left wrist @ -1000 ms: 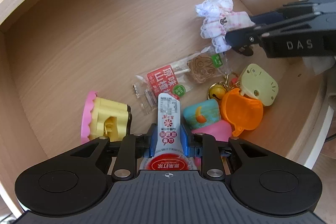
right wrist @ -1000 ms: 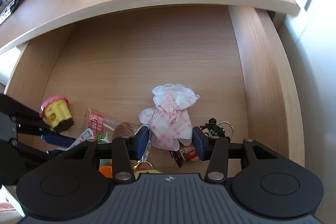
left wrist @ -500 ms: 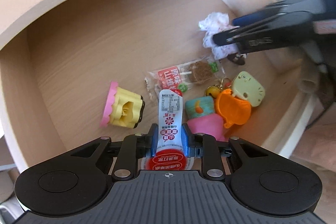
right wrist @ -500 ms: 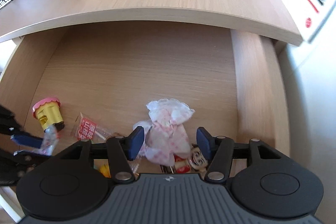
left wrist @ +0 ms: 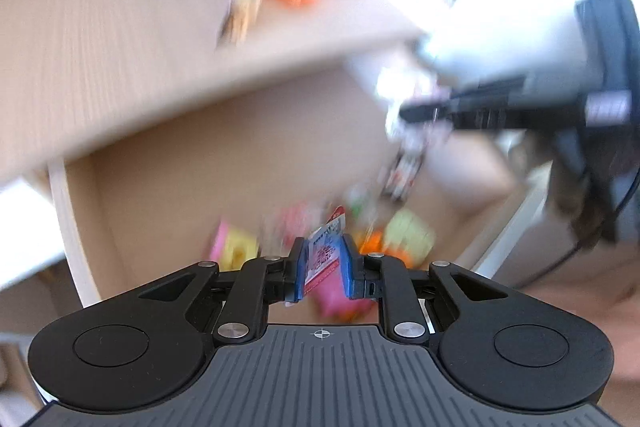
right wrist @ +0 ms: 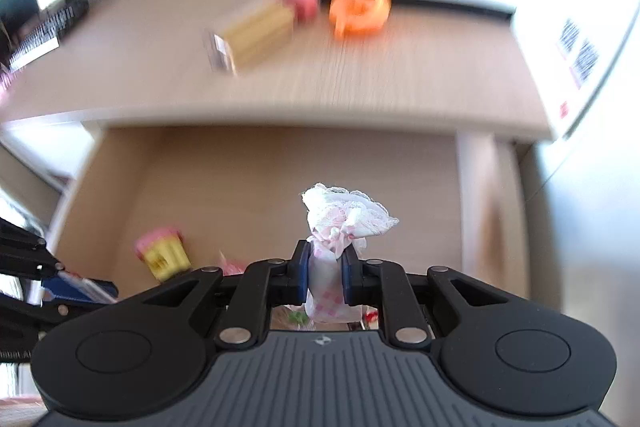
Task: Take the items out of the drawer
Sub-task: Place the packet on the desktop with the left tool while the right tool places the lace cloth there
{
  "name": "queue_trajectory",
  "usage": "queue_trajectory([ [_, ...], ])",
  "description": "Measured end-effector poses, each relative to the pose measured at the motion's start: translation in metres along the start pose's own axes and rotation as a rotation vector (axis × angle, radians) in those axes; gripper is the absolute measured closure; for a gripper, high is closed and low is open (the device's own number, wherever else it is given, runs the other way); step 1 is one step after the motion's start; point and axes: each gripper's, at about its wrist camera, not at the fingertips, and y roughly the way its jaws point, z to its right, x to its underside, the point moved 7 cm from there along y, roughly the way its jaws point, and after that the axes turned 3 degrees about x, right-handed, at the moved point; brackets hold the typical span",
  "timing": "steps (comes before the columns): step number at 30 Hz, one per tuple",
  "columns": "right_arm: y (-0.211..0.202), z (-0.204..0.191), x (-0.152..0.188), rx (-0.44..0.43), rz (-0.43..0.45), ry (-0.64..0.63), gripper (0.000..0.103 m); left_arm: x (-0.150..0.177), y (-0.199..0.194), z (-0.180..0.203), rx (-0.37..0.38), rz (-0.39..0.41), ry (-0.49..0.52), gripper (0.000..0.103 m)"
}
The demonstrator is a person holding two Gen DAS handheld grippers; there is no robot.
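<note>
Left gripper (left wrist: 323, 269) closing on snack sachet (left wrist: 325, 259); right gripper (right wrist: 326, 277) clamps lace cloth (right wrist: 346, 217). Clear the desktop's front edge (right wrist: 320, 115) before setting down.

Two grippers are counted: the left gripper (left wrist: 323, 269) and the right gripper (right wrist: 325, 277). One snack sachet (left wrist: 325, 259) and one frilly pink-checked pouch (right wrist: 344, 215) are seen. One drawer (right wrist: 260, 179) and one bench (right wrist: 360, 83) are counted; on the bench one biscuit pack (right wrist: 252, 35), one orange toy (right wrist: 360, 7) and one red item (right wrist: 300, 1) are counted; one cupcake toy (right wrist: 162, 253) is counted in the drawer
</note>
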Motion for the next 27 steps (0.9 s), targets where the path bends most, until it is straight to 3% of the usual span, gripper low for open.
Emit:
queue_trajectory([
  [4,-0.033,0.0,-0.026,0.007,0.099,0.03,0.088,-0.062,-0.037,0.0,0.009,0.167,-0.003,0.083],
  [7,-0.05,0.006,-0.045,0.0,0.164,0.035,0.088,-0.111,-0.044,-0.014,-0.01,0.277,-0.052,0.083],
  [10,-0.058,0.012,-0.059,0.008,0.203,0.032,0.088,-0.147,-0.027,-0.044,0.038,0.324,-0.205,0.083],
  [12,-0.059,0.018,-0.064,0.022,0.202,0.04,0.088,-0.162,-0.011,-0.067,0.042,0.315,-0.276,0.083],
  [14,-0.053,0.024,-0.064,0.035,0.188,0.052,0.088,-0.168,0.011,-0.086,0.022,0.304,-0.316,0.088],
  [16,-0.045,0.028,-0.064,0.044,0.172,0.061,0.088,-0.17,0.014,-0.108,0.003,0.299,-0.364,0.086],
  [19,-0.033,0.033,-0.065,0.047,0.157,0.08,0.088,-0.168,0.024,-0.136,0.033,0.299,-0.475,0.086],
  [27,-0.011,0.031,-0.087,0.055,0.182,0.052,0.088,-0.14,0.023,-0.173,-0.033,0.319,-0.567,0.086],
])
